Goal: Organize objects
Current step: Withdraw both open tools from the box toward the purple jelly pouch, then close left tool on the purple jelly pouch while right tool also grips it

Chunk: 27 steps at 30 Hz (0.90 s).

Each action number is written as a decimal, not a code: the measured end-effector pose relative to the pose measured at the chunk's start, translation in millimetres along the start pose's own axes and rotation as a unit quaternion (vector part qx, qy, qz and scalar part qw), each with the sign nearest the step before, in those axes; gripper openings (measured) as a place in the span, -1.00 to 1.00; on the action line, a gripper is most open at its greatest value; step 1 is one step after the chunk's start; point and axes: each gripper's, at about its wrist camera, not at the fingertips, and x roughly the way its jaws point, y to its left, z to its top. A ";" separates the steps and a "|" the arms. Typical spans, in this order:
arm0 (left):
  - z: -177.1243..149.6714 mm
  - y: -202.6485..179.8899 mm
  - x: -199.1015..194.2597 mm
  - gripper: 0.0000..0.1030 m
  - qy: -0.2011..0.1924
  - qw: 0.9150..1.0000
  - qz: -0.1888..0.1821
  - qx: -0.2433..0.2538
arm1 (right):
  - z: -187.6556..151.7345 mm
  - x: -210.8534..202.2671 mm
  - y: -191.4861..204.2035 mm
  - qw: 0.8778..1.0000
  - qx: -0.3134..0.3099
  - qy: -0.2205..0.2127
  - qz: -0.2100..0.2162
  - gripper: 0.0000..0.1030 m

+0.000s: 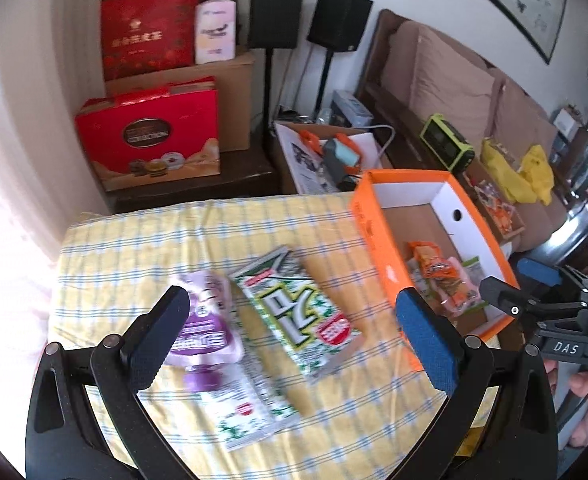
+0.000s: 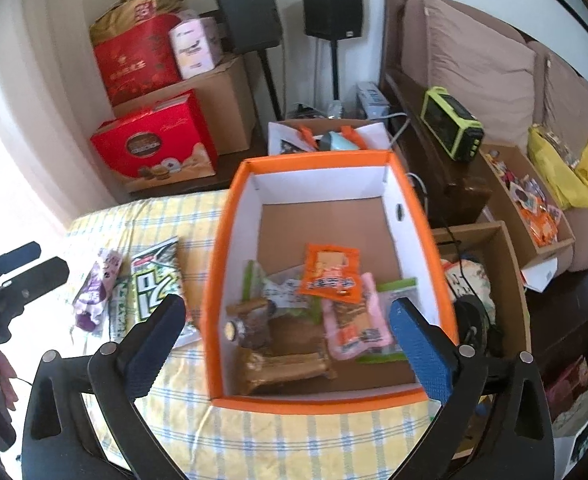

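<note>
On checked cloth (image 1: pixel 141 248), orange box (image 2: pixel 229 264) at edge, snack packets (image 1: pixel 294 304) beside

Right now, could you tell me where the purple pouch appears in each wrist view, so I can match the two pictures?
Left wrist: the purple pouch lies lower centre-left on the checked cloth, just right of the left finger pad.
Right wrist: the purple pouch lies far left, beyond the left finger.
Shared landmark: the green-and-white packet lies immediately right of it in both views.

Second green packet (image 1: pixel 245 412) blurred, partly under purple pouch (image 1: pixel 203 324).
</note>
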 end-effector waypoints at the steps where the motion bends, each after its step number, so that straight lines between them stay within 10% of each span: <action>1: -1.0 5.5 -1.1 1.00 0.001 1.000 0.003 -0.001 | 0.1 1.0 6.5 1.000 -0.007 0.000 0.004 0.99; 27: -75.3 110.1 25.9 1.00 0.065 0.995 0.037 -0.068 | -11.7 36.5 99.9 0.995 -0.066 0.027 0.066 0.99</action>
